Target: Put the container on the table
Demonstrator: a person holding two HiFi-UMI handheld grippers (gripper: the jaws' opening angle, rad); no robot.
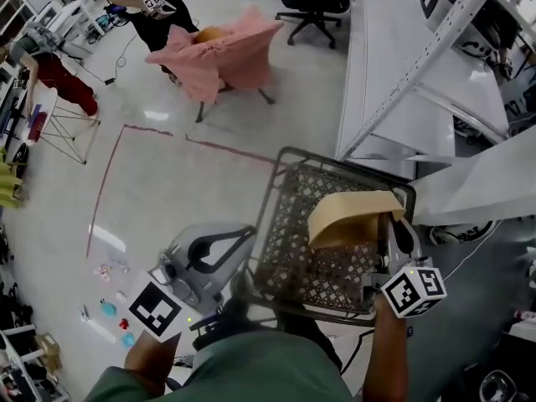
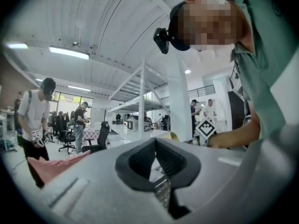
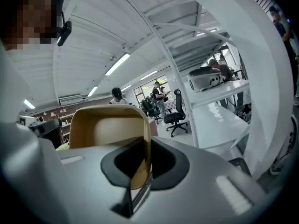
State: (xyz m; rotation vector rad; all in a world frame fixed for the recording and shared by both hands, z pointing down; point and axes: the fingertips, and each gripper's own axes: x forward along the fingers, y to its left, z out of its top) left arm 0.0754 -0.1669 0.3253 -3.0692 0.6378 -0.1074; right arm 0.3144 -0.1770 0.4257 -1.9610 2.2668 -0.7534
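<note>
Head view: lattice container (image 1: pixel 289 216) held over the floor, not yet on the bench (image 1: pixel 377 65)

By my reading the step in hand is the carry. The grey lattice container hangs between the two grippers, close in front of the person, over the floor (image 1: pixel 184 166) and just beside the near end of the white bench at the right; a tan tub (image 1: pixel 352 212) sits inside it toward its right side. The left gripper (image 1: pixel 243 245) has its jaws closed narrow on the container's left wall, with lattice showing between them in the left gripper view. The right gripper (image 1: pixel 394 229) has its jaws pinched narrow on the tub's thin wall at the container's right rim; lattice shows just beneath, though I cannot tell whether that rim is also caught.

The next move calls for bringing the container right and far over bare bench top, keeping both sides level, setting it down, then parting the jaws. A slanted white frame post (image 1: pixel 435 57) crosses above the bench and may narrow the way in. A pink-draped chair (image 1: pixel 222 57), a black office chair (image 1: pixel 314 2) and a red tape line (image 1: pixel 109 174) lie well apart on the far side
</note>
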